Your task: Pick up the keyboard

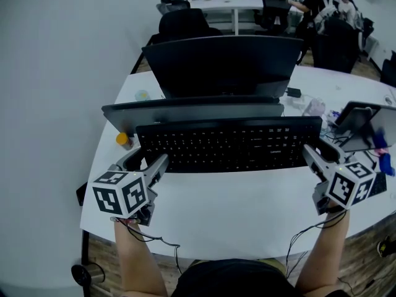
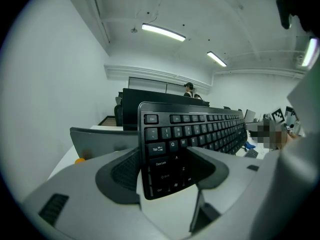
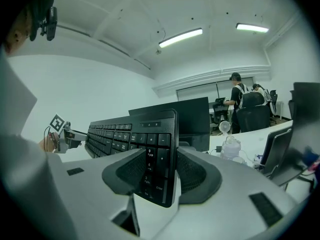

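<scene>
Forearms and marker cubes sit lowest in head view. Containers: one clear bottle [image 3: 232, 147] stands on the table [image 1: 235, 212] beyond the right gripper [image 1: 322, 154], contents can't tell. Small orange item [image 1: 122, 139] is just beyond the left gripper [image 1: 147, 161], what it is unclear.

Left gripper [image 2: 165, 160]: jaws partway apart, clamped on the left end of the keyboard [image 1: 229, 144], one pad on the key face, the other on the back. Right gripper [image 3: 160, 172]: same grip on the right end, at the number pad, pads pressed on both faces. Nothing else is between either pair of jaws.

Black keyboard [image 2: 200, 126] spans from one gripper to the other, key face up toward the head camera, and looks held up off the white table.

Beyond the keyboard is a grey slab [image 1: 185, 109], then the back of a dark monitor [image 1: 223, 64]. Right of the right gripper is a tablet on a stand [image 1: 371, 125] plus clutter too small to name.

Office room, plain pale wall on the left gripper's side, strip lights [image 2: 162, 32] on the ceiling, black chairs [image 1: 185, 23], more desks and people [image 1: 318, 5] far behind the monitor. Wood floor shows under the table edge.
</scene>
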`<state>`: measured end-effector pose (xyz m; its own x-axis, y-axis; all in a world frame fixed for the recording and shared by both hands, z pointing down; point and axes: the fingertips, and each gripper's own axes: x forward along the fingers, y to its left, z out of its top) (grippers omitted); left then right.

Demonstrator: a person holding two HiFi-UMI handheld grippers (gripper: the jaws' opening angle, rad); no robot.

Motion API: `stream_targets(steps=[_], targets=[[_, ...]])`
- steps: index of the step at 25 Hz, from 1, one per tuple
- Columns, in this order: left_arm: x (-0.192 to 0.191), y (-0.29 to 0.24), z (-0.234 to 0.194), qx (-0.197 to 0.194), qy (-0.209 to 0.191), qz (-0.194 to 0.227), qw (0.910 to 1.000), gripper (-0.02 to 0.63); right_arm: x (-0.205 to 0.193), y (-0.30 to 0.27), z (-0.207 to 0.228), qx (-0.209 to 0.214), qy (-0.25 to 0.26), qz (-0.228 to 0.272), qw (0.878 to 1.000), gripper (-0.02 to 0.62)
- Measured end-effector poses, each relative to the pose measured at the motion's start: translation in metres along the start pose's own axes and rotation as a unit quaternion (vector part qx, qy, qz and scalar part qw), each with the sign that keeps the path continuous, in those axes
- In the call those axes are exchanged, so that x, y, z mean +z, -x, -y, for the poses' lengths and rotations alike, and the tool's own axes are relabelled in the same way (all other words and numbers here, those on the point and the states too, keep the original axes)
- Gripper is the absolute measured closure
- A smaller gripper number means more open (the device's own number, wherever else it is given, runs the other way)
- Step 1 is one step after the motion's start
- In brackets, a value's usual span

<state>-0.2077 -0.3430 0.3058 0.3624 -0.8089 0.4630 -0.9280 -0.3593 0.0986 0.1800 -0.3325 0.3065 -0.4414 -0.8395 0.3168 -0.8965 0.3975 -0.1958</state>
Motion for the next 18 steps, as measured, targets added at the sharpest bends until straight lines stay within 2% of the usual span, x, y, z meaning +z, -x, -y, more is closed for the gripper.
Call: stream_targets(steps=[18], targets=[[0.001, -0.004, -0.001, -0.004, -0.011, 0.019, 0.9997, 0.318, -0.001, 0.003, 0.000, -0.006, 0.008, 0.028, 1.000, 0.400]])
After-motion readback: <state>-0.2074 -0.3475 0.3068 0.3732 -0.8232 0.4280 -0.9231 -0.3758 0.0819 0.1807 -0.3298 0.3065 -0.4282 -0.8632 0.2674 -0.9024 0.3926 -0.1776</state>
